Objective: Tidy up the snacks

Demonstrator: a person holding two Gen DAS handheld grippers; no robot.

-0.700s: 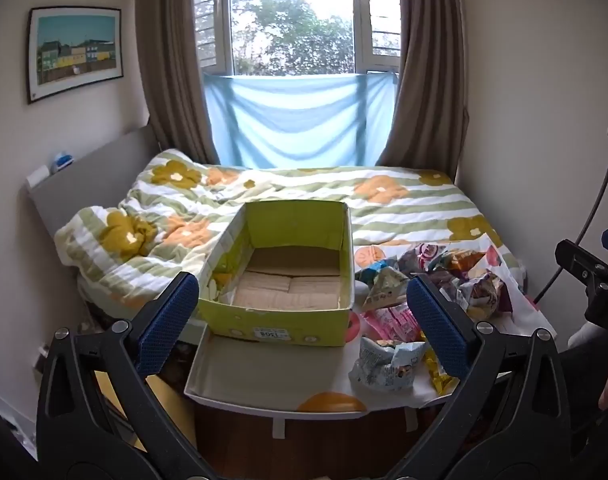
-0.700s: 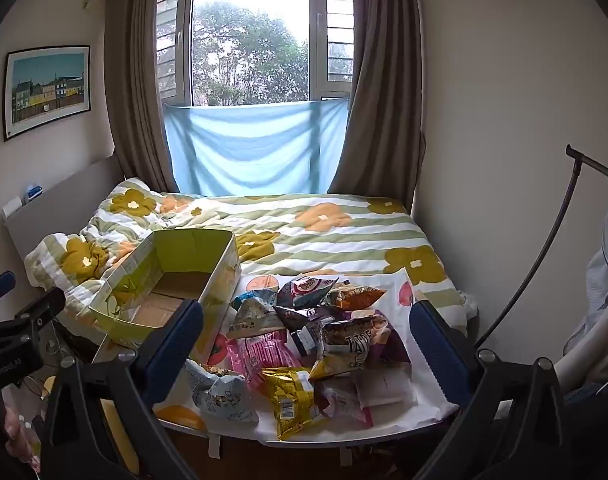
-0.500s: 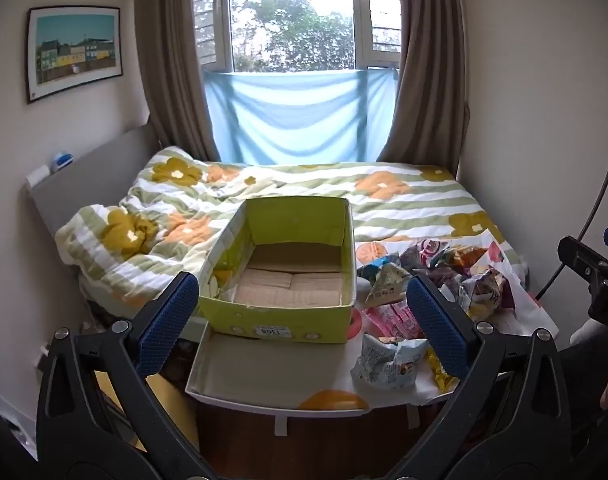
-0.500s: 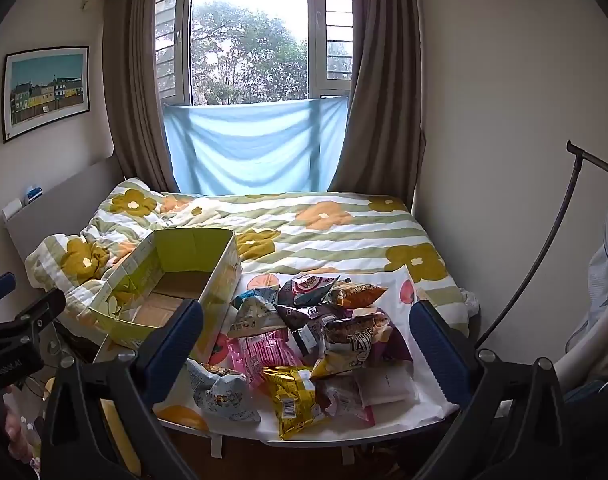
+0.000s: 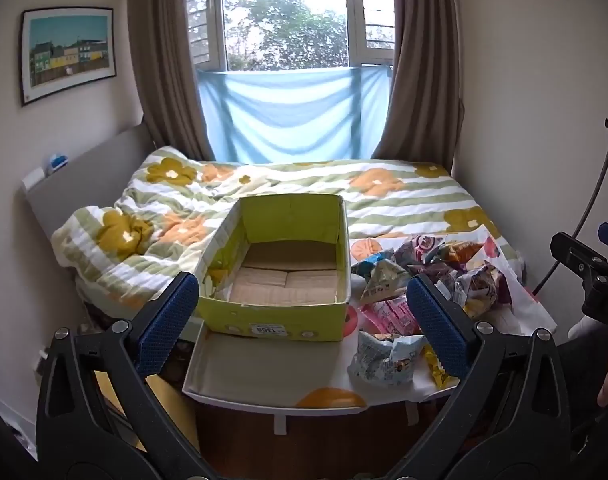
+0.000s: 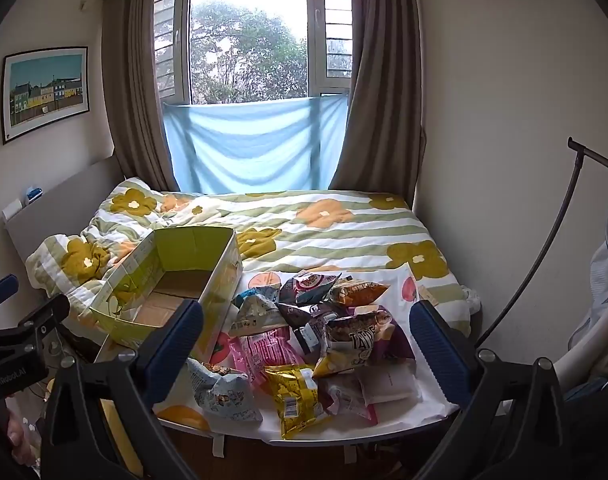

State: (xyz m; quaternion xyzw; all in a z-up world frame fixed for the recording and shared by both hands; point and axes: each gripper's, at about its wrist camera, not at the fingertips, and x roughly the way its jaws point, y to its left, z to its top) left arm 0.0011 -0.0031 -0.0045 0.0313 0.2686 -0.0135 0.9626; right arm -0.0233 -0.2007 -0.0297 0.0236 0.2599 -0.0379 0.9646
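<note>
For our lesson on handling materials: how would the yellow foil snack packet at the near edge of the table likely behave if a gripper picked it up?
The yellow foil packet looks puffed and crinkled, so probably light and soft, deforming under the pads. Its glossy film may slip. It overhangs the table edge, so a push could tip it off.

Both grippers alike — left gripper, right gripper: black plastic frames, silver pivot screws, blue textured pads. White "GenRobot.AI" lettering on the left one's body.
</note>
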